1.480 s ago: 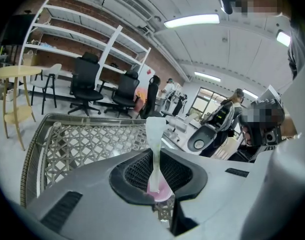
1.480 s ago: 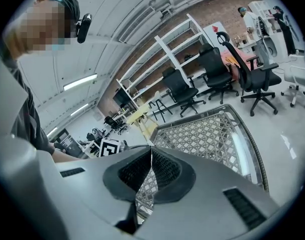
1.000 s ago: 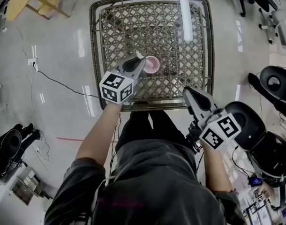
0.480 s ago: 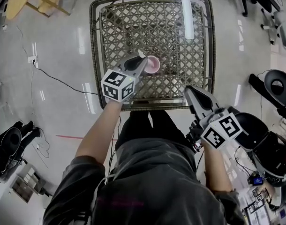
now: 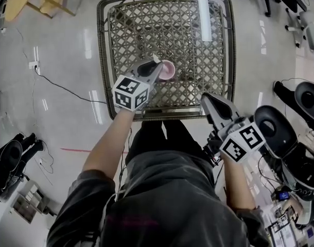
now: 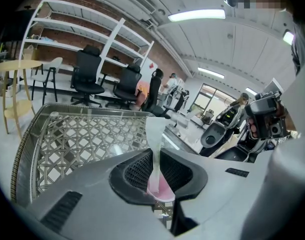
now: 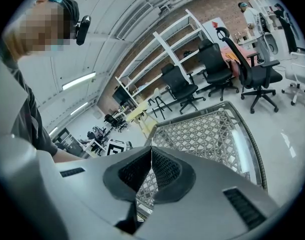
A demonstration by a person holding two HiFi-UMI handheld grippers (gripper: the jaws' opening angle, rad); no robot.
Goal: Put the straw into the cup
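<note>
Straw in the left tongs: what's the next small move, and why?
Probably lower the left tongs straight down a little. They are shut on the upright straw, and the pink cup shows in line beneath it, so a short descent should seat it.

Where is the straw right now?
In the left gripper view, the straw is pinched in the left gripper, right over the pink cup on the lattice table.

No legible text, brand, number or sign — none readable.
</note>
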